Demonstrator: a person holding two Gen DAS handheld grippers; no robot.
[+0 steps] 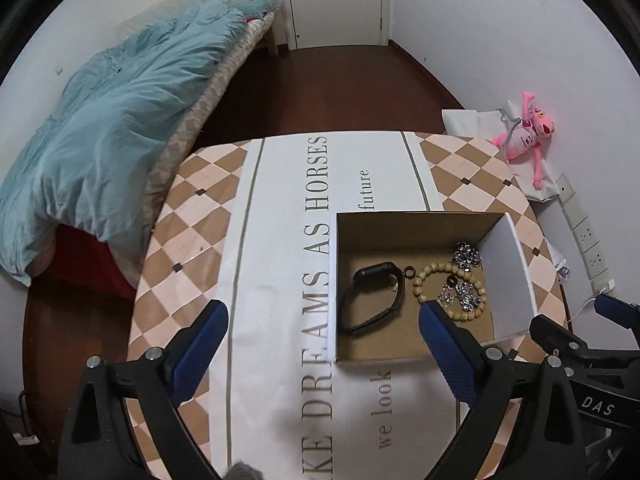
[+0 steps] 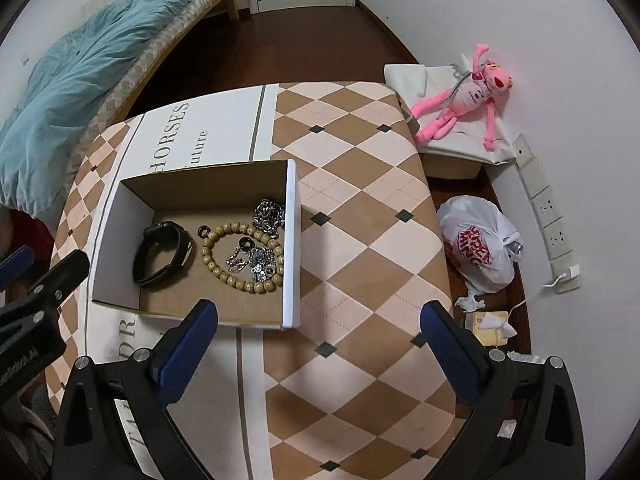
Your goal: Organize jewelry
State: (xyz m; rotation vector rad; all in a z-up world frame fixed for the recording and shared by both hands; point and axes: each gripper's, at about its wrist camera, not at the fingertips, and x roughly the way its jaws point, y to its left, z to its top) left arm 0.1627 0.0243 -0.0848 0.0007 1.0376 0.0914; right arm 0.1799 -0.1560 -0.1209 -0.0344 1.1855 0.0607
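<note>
Jewelry all sits inside the cardboard box (image 2: 290, 240) as we look down on it, and nothing is lying loose on the checkered tablecloth (image 2: 360, 240) around it, so we judge the gathering part done. What could be left is tidying within the box, since the pieces overlap in one corner.

We see the black watch (image 2: 162, 254) on its own toward one side, its smooth strap curled in a closed loop. Beside it lies the wooden bead bracelet (image 2: 224, 268), round pale beads strung in a ring, matte and grainy. Silver chains (image 2: 256, 260) are heaped inside and over that ring, with another shiny tangle (image 2: 270, 214) against the white inner wall. A small dark ring (image 2: 203, 231) rests between watch and beads.

Our left gripper (image 1: 320, 320) hovers above the table at the box's near edge, tongs spread wide and holding nothing. Our right gripper (image 2: 318, 320) hangs over bare cloth just beside the box, tongs likewise apart and empty. Blue textured pads (image 2: 188, 344) line each finger. Box walls are plain brown card inside, one face white.
</note>
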